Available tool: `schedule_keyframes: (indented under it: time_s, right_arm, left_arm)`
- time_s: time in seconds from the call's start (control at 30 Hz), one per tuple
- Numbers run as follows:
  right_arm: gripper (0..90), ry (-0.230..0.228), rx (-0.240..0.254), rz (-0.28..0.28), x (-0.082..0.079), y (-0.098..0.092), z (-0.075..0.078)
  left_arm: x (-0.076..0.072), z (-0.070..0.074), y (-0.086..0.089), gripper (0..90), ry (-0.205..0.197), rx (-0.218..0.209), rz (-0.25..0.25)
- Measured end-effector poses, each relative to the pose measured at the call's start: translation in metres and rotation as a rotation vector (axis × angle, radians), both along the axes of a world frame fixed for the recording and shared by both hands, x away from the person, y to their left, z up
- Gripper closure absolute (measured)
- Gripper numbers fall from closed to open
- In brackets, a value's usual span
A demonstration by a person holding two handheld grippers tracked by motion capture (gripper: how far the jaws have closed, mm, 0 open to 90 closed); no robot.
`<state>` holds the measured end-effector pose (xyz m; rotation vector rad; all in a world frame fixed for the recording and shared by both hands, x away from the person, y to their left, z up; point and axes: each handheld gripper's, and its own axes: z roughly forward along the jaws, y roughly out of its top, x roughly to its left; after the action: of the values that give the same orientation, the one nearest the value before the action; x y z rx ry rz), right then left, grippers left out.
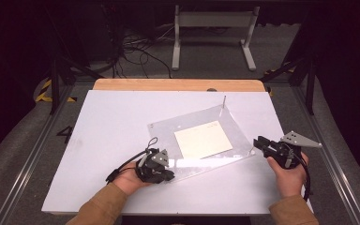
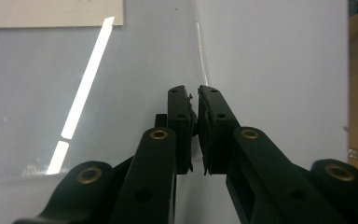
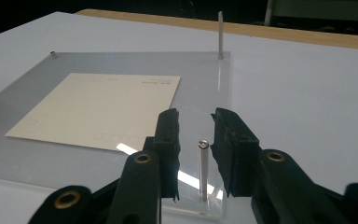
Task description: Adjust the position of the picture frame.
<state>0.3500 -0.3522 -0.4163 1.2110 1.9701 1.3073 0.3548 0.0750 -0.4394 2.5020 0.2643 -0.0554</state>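
On the near part of the white worktop, the left tool lies low at the near edge of a clear plate. In the left gripper view its jaws are closed, pad against pad, and the plate's edge seems to run toward the gap between them, but I cannot tell if the pads pinch it. The right tool is at the plate's near right corner. In the right gripper view its jaws stand apart with a thin upright pin between them; the pads do not touch the pin, so this tool is open around it. The pin stands in the corner of the plate.

The plate lies flat on the worktop, turned at an angle to its edges. On the middle of the plate rests a cream square sheet. At the far right corner a second pin stands upright, and at the far left corner there is a short stud. Behind the white surface a wooden strip runs along the far side.
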Motion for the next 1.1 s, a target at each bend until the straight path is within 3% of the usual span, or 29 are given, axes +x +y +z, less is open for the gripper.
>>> schedule_keyframes:
  time_s: [0.13,0.47,0.57,0.63,0.67,0.73,0.8,0.87,0.93,0.97,1.0,1.03,1.1]
  right_arm:
    - [68.6,0.003,-0.014,0.002,0.000,0.002,-0.001]
    - [68.2,0.021,-0.032,-0.017,0.003,0.001,-0.004]
    - [69.4,0.033,-0.043,-0.020,0.004,0.001,-0.007]
    - [70.5,0.044,-0.051,-0.026,0.005,0.002,-0.008]
    - [71.0,0.049,-0.056,-0.025,0.006,0.003,-0.009]
    - [72.3,0.057,-0.062,-0.029,0.007,0.004,-0.010]
    - [74.0,0.064,-0.075,-0.036,0.007,0.004,-0.011]
    - [75.1,0.065,-0.083,-0.039,0.008,0.005,-0.012]
    - [75.3,0.066,-0.085,-0.042,0.008,0.005,-0.012]
    - [75.3,0.066,-0.081,-0.043,0.008,0.005,-0.012]
    - [75.3,0.067,-0.083,-0.043,0.007,0.005,-0.012]
    - [75.3,0.067,-0.083,-0.043,0.007,0.005,-0.012]
    - [75.5,0.066,-0.086,-0.043,0.007,0.005,-0.012]
  left_arm:
    - [-0.011,0.000,-0.008,83.8,0.002,-0.005,-0.059]
    - [-0.037,-0.002,-0.034,83.7,0.065,-0.023,-0.231]
    - [-0.038,-0.002,-0.036,83.0,0.072,-0.028,-0.235]
    - [-0.033,0.001,-0.032,81.0,0.103,-0.043,-0.232]
    - [-0.031,0.001,-0.029,75.0,0.127,-0.065,-0.219]
    - [-0.023,0.007,-0.019,60.7,0.119,-0.095,-0.171]
    - [-0.012,0.013,-0.006,60.7,0.096,-0.153,-0.098]
    - [0.003,0.019,0.011,57.4,0.054,-0.213,0.037]
    - [0.019,0.022,0.029,55.5,0.030,-0.254,0.210]
    - [0.028,0.022,0.040,50.1,0.019,-0.254,0.311]
    - [0.032,0.022,0.047,48.5,0.007,-0.247,0.354]
    - [0.032,0.022,0.047,48.4,0.007,-0.247,0.354]
    - [0.040,0.019,0.060,47.9,-0.018,-0.228,0.453]
